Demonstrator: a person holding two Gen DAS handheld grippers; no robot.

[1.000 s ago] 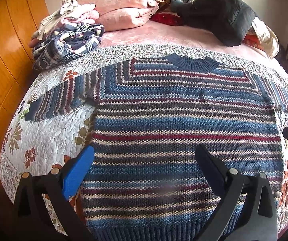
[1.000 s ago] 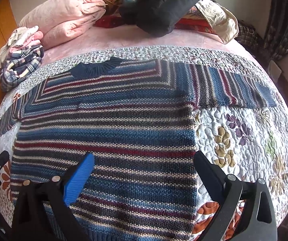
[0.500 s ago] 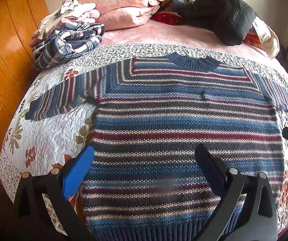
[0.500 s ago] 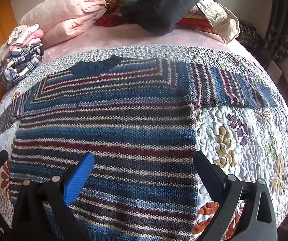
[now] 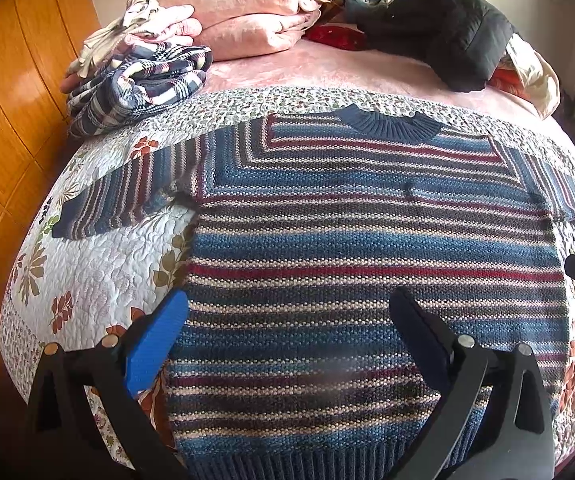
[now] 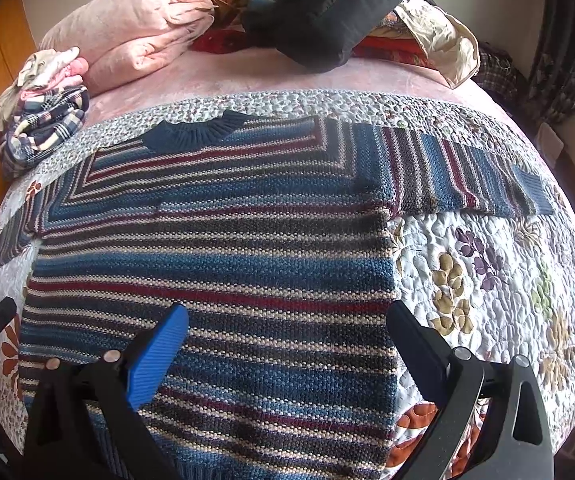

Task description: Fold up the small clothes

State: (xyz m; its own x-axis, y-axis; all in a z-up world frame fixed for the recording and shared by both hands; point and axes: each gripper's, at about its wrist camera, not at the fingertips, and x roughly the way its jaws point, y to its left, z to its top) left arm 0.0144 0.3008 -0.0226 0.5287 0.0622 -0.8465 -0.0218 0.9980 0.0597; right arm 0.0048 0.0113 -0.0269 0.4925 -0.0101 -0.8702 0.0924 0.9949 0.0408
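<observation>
The striped knit sweater (image 5: 367, 248) lies flat and face up across the middle of the frame on the floral quilt (image 5: 87, 276), collar toward the top, both sleeves spread sideways. Nothing is folded yet, so the step in hand looks like the first fold.

The left gripper (image 5: 287, 336) hangs low over the hem with its jaws wide and empty; the right gripper (image 6: 287, 344) does the same near the sweater's right edge, also wide and empty.

To do it well, I judge that each gripper should pinch a sleeve cuff: the left sleeve (image 5: 127, 204) at centre left, the right sleeve (image 6: 467, 172) at upper right. Take knit only, not quilt, and carry each cuff inward over the chest, keeping the side seams straight. The thick knit will probably sag, so lift little.
</observation>
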